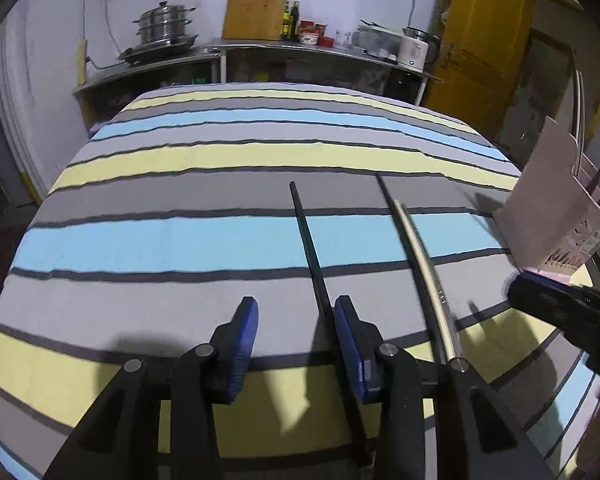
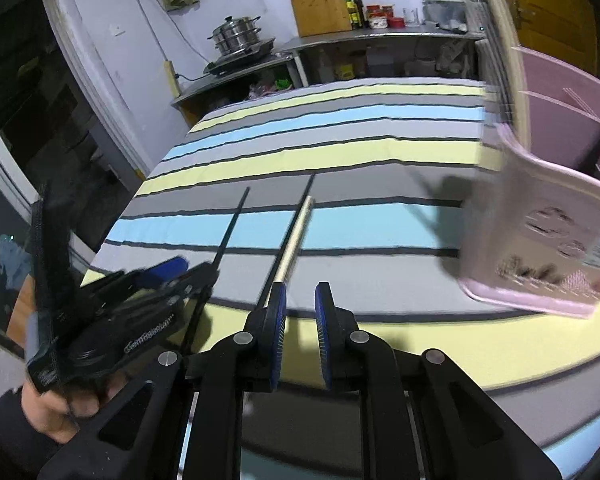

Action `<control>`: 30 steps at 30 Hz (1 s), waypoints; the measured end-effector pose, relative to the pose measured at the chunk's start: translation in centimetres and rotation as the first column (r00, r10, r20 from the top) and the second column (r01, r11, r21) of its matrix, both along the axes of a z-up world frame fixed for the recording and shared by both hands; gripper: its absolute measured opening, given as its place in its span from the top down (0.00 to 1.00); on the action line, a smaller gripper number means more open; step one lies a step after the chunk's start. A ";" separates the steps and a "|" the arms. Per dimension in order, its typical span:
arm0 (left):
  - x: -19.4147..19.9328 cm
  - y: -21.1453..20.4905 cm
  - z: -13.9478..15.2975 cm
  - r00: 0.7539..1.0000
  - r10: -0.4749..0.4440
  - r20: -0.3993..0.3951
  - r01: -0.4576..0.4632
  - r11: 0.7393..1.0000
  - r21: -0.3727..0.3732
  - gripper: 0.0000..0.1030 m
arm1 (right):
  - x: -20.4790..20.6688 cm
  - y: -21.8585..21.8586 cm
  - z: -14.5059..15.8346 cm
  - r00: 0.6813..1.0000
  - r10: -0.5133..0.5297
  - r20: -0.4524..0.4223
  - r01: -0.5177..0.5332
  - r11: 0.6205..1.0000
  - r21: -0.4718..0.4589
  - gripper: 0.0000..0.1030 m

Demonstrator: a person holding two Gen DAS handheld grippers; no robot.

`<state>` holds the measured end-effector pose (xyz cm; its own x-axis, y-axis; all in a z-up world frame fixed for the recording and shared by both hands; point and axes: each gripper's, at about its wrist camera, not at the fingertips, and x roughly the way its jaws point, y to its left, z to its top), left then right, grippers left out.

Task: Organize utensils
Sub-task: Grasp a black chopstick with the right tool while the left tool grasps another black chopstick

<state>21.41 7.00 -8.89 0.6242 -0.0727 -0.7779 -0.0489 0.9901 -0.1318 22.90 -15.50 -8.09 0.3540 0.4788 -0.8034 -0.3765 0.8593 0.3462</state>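
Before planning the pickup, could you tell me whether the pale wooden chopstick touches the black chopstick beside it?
Touching: the left wrist view shows the pale wooden chopstick lying against the black chopstick.

left gripper [image 1: 296,320] agape, right gripper [image 2: 300,304] parted

Table: a big table with a striped cloth [image 1: 204,240] of gray, blue and yellow bands; it fills the middle of both views.
Black stick: a long black chopstick [image 1: 306,236] lies on the cloth, center of the frame.
Pale stick: a light chopstick [image 1: 422,256] lies right of center, touching another black chopstick [image 1: 392,204].
Pink holder: a pink box [image 2: 540,248] sits on the cloth at the right edge.
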 end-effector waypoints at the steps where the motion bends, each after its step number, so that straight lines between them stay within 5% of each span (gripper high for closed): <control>1: -0.1 0.3 0.0 1.000 0.000 -0.003 0.000 1.000 -0.006 0.61 | 0.5 0.6 -0.5 1.000 0.003 -0.008 -0.003 1.000 -0.002 0.85; 9: 0.4 1.1 0.1 1.000 -0.009 -0.010 0.009 0.999 -0.035 0.61 | 3.8 3.7 -4.0 0.998 -0.010 -0.066 0.007 0.999 -0.047 0.85; 23: 2.8 1.0 0.1 1.000 -0.010 -0.023 0.009 0.999 -0.050 0.61 | 4.1 3.2 -3.6 0.998 -0.037 -0.052 0.032 0.995 -0.098 0.85; 30: 4.8 -0.1 -0.1 0.999 -0.031 -0.038 0.033 0.999 0.043 0.61 | 5.0 4.1 -3.9 0.999 -0.033 -0.038 0.028 0.990 -0.136 0.85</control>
